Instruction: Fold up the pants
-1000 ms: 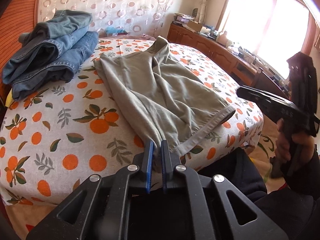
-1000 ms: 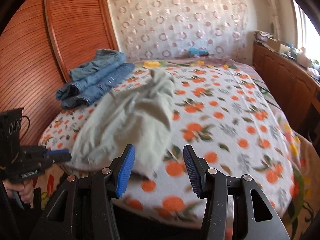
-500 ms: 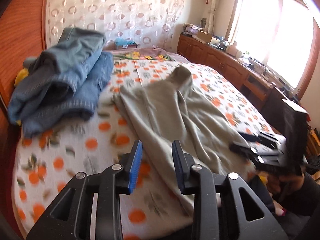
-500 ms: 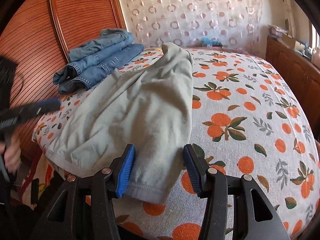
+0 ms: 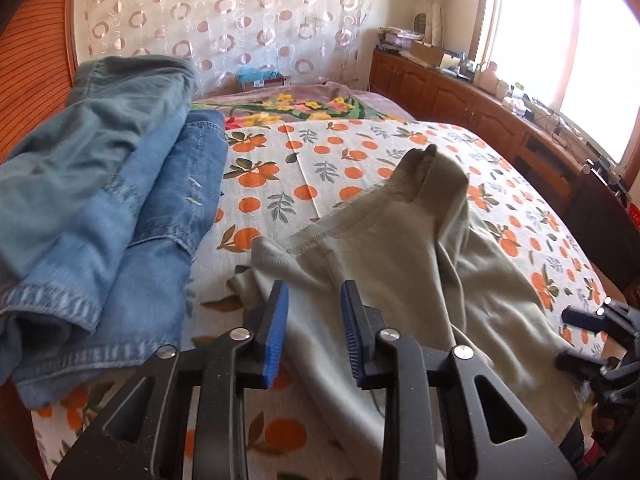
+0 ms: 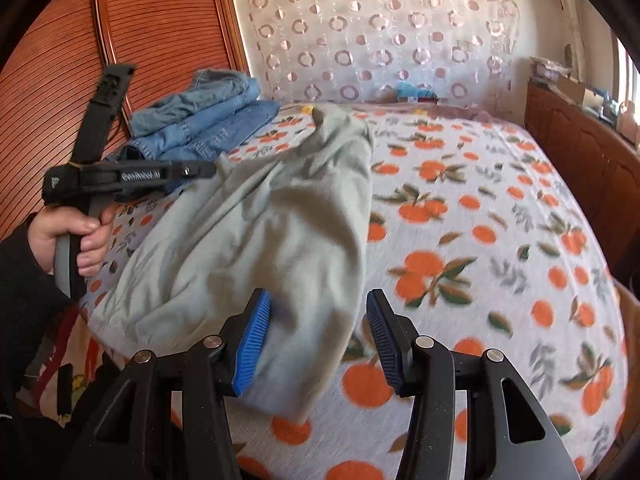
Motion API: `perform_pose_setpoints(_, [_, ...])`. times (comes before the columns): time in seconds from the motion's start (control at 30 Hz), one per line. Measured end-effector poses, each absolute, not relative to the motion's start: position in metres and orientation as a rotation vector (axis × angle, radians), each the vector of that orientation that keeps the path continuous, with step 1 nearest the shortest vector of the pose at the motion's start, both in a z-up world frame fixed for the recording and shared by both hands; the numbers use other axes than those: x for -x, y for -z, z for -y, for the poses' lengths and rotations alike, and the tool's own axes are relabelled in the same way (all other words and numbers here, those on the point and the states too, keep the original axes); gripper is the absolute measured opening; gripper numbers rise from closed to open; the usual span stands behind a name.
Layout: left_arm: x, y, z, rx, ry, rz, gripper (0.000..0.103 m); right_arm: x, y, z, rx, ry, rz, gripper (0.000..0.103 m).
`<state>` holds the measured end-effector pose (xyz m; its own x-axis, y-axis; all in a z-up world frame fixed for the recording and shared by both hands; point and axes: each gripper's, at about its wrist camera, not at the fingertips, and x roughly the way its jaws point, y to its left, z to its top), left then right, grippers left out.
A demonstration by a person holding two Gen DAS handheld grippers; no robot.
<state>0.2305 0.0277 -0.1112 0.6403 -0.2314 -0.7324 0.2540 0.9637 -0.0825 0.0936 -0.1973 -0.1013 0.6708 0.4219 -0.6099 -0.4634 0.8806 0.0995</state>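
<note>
Grey-green pants (image 5: 400, 264) lie rumpled on the orange-print bed (image 5: 332, 160), one end bunched up toward the far side. My left gripper (image 5: 314, 332) is open and empty, hovering over the pants' near left part. My right gripper (image 6: 316, 340) is open and empty, its blue pads either side of the pants' (image 6: 280, 232) near end at the bed's front edge. The left gripper also shows in the right wrist view (image 6: 208, 170), held in a hand at the pants' left edge. The right gripper shows in the left wrist view (image 5: 568, 336) at the far right.
A stack of folded blue jeans (image 5: 104, 208) lies at the bed's left, beside a red wooden slatted panel (image 6: 80, 60). A wooden cabinet (image 5: 480, 108) with clutter runs along the right under a bright window. A patterned curtain (image 5: 224, 28) hangs behind the bed.
My left gripper has opened, let go of the pants' edge and moved forward over the bed. My right gripper has come in low over the pants' near end.
</note>
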Motion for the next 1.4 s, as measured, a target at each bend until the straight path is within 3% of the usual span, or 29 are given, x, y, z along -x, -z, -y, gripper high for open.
perform_pose_setpoints(0.47, [-0.257,0.125,-0.033,-0.022,0.193,-0.864,0.029,-0.155,0.089,0.188,0.115,-0.511,-0.675,0.052])
perform_pose_setpoints(0.5, [-0.257,0.125,-0.033,-0.024,0.197,-0.861,0.025,-0.159,0.091,0.187,0.118,-0.510,-0.682,0.052])
perform_pose_setpoints(0.53, [-0.259,0.125,-0.032,-0.026,0.200,-0.864,0.013,-0.162,0.094,0.186,0.124,-0.508,-0.687,0.052])
perform_pose_setpoints(0.63, [-0.258,0.124,-0.033,-0.029,0.208,-0.860,0.003,-0.172,0.099,0.186,0.117,-0.516,-0.709,0.052])
perform_pose_setpoints(0.7, [-0.253,0.119,-0.036,-0.029,0.194,-0.829,0.003,-0.176,0.099,0.191,0.087,-0.521,-0.709,0.052])
perform_pose_setpoints(0.83, [-0.239,0.103,-0.055,0.021,0.132,-0.755,0.003,-0.178,0.103,0.196,0.057,-0.518,-0.722,0.052])
perform_pose_setpoints(1.1, [-0.229,0.101,-0.071,0.055,0.116,-0.777,0.004,-0.174,0.105,0.193,0.080,-0.507,-0.698,0.052])
perform_pose_setpoints(1.4, [-0.213,0.096,-0.041,0.035,0.218,-0.767,0.024,-0.174,0.105,0.196,0.071,-0.512,-0.697,0.052])
